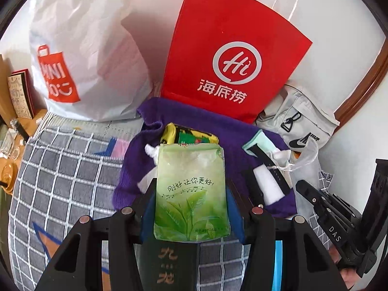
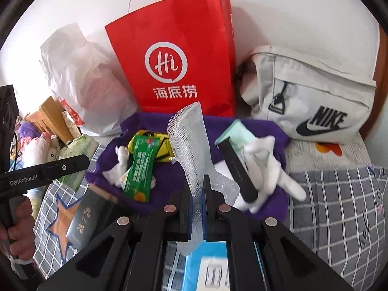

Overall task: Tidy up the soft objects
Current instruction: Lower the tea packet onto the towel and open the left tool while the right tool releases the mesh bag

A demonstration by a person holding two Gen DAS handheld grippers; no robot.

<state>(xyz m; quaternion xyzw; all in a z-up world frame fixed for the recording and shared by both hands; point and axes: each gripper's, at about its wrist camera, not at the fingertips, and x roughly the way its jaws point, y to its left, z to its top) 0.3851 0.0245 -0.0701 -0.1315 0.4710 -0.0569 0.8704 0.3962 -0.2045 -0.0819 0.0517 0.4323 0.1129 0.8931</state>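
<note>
My left gripper is shut on a green tissue pack, which stands upright between its fingers above a purple cloth. My right gripper is shut on a white mesh pouch that sticks up from its pads. On the purple cloth lie a green sachet, a yellow packet, white fluffy pieces, a black strap and a mint box. In the right wrist view the left gripper shows at the left edge.
A red paper bag, a white plastic bag and a grey Nike bag stand against the wall behind the cloth. Grey checked bedding lies underneath. A dark booklet and a blue box lie near me.
</note>
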